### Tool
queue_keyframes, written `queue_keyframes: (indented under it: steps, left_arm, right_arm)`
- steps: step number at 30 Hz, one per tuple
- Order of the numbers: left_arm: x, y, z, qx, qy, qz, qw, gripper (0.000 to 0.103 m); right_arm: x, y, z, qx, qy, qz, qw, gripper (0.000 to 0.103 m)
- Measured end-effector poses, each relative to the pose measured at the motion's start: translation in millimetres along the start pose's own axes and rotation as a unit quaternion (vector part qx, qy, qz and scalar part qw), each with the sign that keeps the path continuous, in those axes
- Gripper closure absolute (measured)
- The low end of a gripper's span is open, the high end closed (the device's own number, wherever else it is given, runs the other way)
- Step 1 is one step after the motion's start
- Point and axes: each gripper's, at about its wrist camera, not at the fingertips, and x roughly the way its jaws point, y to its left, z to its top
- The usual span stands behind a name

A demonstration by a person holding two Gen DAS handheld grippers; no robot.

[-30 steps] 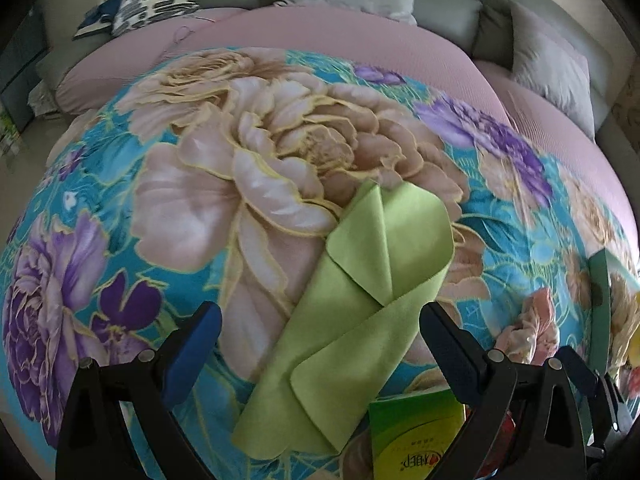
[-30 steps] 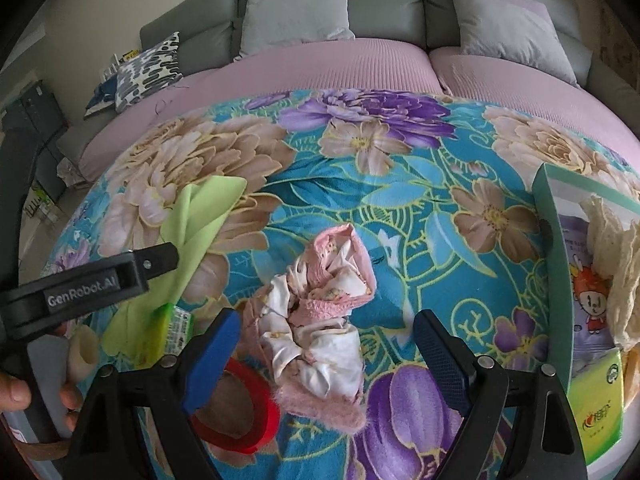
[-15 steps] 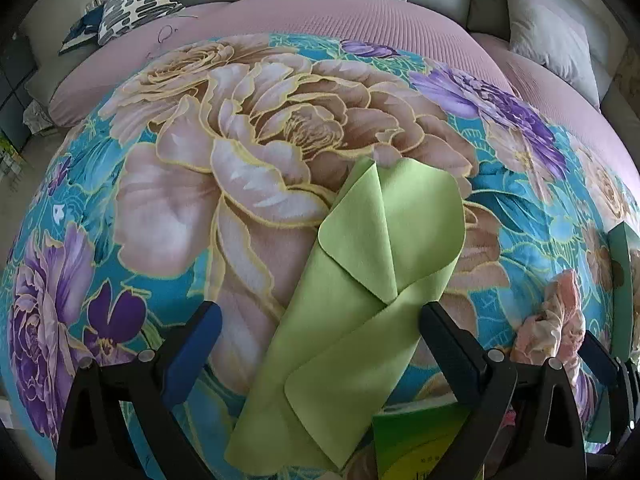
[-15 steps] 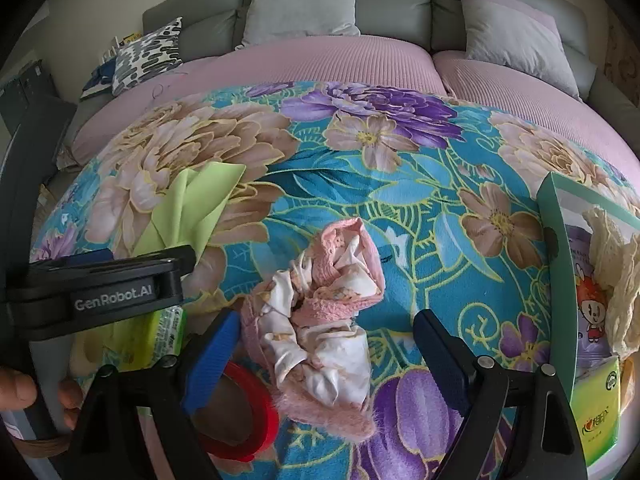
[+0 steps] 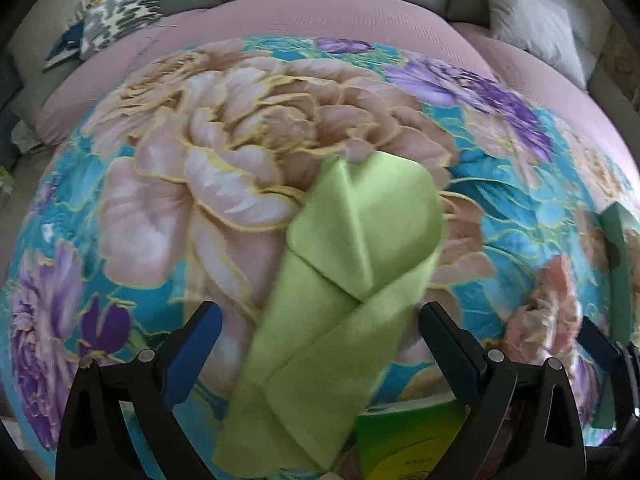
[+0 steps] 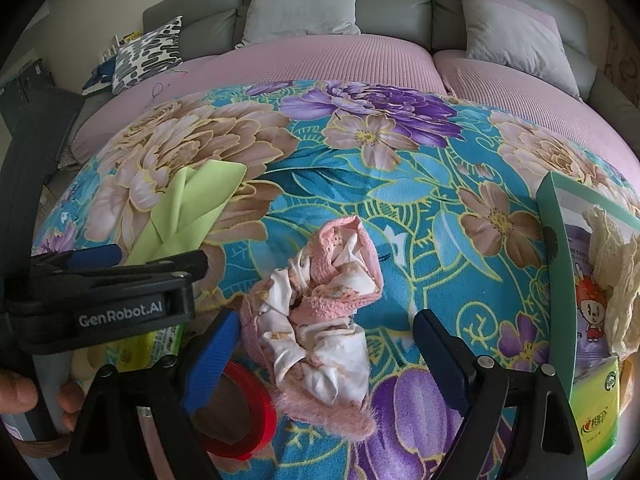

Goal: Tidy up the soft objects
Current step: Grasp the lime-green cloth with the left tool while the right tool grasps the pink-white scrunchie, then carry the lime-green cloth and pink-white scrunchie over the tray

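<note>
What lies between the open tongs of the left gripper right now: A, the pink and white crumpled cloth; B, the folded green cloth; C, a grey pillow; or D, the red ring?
B: in the left wrist view the folded green cloth lies flat on the floral blanket, running up between the open tongs of the left gripper, not gripped.

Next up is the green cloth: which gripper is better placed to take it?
Left. The left gripper is open with the green cloth lying between its fingers. The right gripper, also open, faces the pink bundle instead.
</note>
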Motion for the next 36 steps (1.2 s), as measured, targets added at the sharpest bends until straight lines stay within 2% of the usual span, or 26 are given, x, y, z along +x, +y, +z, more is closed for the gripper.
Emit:
queue_keyframes:
  steps: [3,9,12,14,17,19,23,25,26,28,31,36]
  left_arm:
    - [-1.2,10.1,-0.9,-0.013,-0.006,0.029,0.9995,0.004]
    - [-0.4,28.9,-1.3,-0.05,-0.005,0.038,0.998,0.004]
    - [-1.4,30.3,-2.7,-0.051,-0.006,0.039,0.9979,0.004]
    - [-2.2,28.9,-2.7,-0.048,-0.007,0.032,0.9983,0.008]
    - [-3.6,27.2,-5.4,-0.041,-0.009,0.019,0.9989,0.019]
    - [-5.7,21.9,-7.0,-0.036,-0.01,0.009,0.9993,0.03]
    - [-9.3,14.2,-9.7,-0.028,-0.014,-0.01,0.9995,0.047]
    - [-10.9,11.4,-10.2,-0.025,-0.015,-0.024,0.9993,0.062]
    - [-11.4,10.5,-10.2,-0.023,-0.016,-0.028,0.9992,0.066]
    - [-12.2,8.2,-10.2,-0.018,-0.018,-0.036,0.999,0.084]
    - [-12.9,6.8,-10.1,-0.014,-0.02,-0.043,0.9988,0.093]
    - [-15.8,13.4,-10.0,-0.031,-0.024,-0.066,0.997,0.097]
  right_arm:
    - [0.7,-0.7,-0.4,-0.001,0.0,-0.001,1.0,0.013]
    - [2.1,-0.3,-1.3,-0.013,0.002,-0.011,1.0,0.014]
    - [1.3,-2.5,-1.6,-0.015,0.002,-0.019,1.0,0.02]
    - [0.7,-3.3,-1.6,-0.015,0.001,-0.024,1.0,0.024]
    - [-0.8,-3.3,-1.2,-0.017,-0.004,-0.021,1.0,0.031]
    - [-0.8,-4.5,-0.3,-0.015,-0.005,-0.02,1.0,0.037]
    - [-3.5,-15.0,0.7,0.002,-0.011,-0.019,1.0,0.05]
    - [-4.3,-21.2,1.0,0.012,-0.012,-0.018,1.0,0.054]
    - [-4.7,-23.6,1.0,0.015,-0.013,-0.018,1.0,0.055]
    - [-5.8,-28.3,1.2,0.022,-0.015,-0.019,0.999,0.056]
    - [-7.4,-34.0,1.8,0.03,-0.016,-0.016,0.999,0.056]
    - [-8.8,-33.9,1.8,0.032,-0.019,-0.01,0.999,0.059]
